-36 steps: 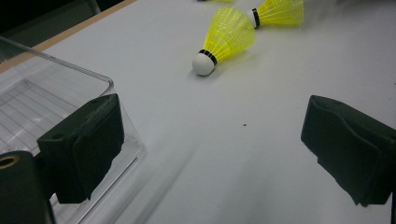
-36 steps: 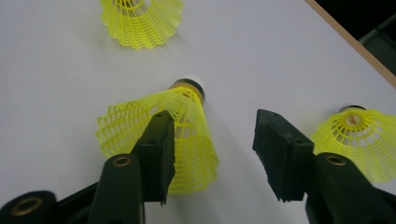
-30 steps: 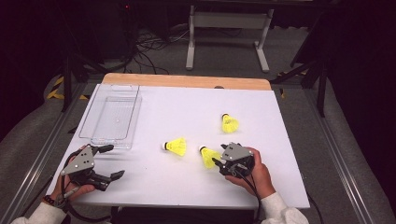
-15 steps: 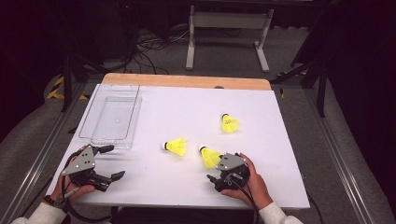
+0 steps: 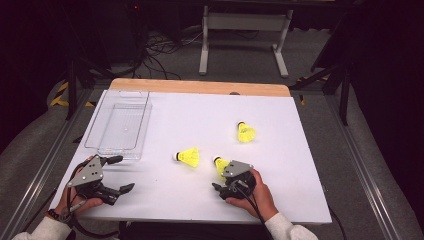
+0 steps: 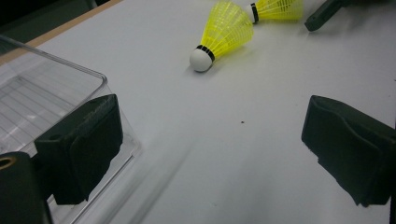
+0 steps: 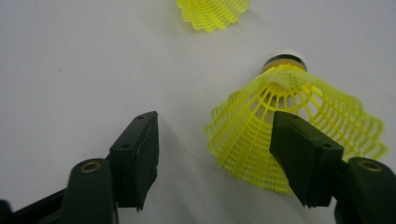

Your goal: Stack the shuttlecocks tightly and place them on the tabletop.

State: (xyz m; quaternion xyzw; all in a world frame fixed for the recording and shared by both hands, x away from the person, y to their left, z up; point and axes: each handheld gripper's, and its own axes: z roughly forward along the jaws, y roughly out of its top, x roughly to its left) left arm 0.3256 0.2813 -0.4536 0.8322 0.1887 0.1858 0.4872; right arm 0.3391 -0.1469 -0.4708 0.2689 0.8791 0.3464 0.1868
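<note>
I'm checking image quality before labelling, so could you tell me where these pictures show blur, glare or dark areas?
High view: table evenly lit, surroundings nearly black. Left gripper view: tray shows streaky reflections, and its near edge smears. Right gripper view: the near shuttlecock is slightly soft at its right edge, casting a faint shadow.

1. The high view looks down from above on the whole bench (image 5: 165,107).
2. Both gripper views sit low and close.
3. All three show the nearest shuttlecock (image 5: 220,165) (image 6: 275,8) (image 7: 285,126).
</note>
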